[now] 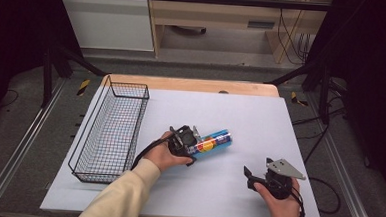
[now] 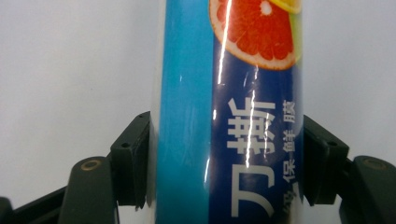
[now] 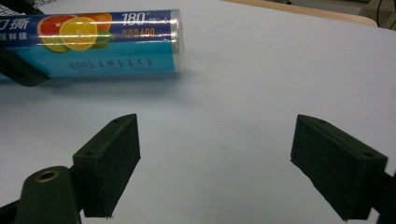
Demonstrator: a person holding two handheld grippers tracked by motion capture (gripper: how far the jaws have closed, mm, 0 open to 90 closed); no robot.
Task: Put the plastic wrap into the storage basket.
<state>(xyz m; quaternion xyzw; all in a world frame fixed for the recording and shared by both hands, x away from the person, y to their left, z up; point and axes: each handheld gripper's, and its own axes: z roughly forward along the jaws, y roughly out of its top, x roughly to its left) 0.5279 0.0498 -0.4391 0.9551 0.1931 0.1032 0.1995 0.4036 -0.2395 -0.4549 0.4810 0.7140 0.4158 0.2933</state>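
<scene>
A blue roll of cling film (image 1: 215, 141) with orange and lemon pictures on its label lies level at the middle of the white mat (image 1: 241, 111). My left gripper (image 1: 194, 145) is shut on its near end. In the left gripper view both jaws press the roll (image 2: 229, 93) from the sides, at my left gripper (image 2: 226, 158). My right gripper (image 1: 250, 175) is held open near the front right of the mat, nothing between its jaws. In the right gripper view my right gripper (image 3: 217, 158) points at bare mat, with the roll (image 3: 107, 42) farther off at the upper left.
A long black wire basket (image 1: 128, 84) stands along the left edge of the mat, with nothing in it. The wooden table edge (image 1: 192, 84) shows behind the mat. Black frame posts stand at both far sides.
</scene>
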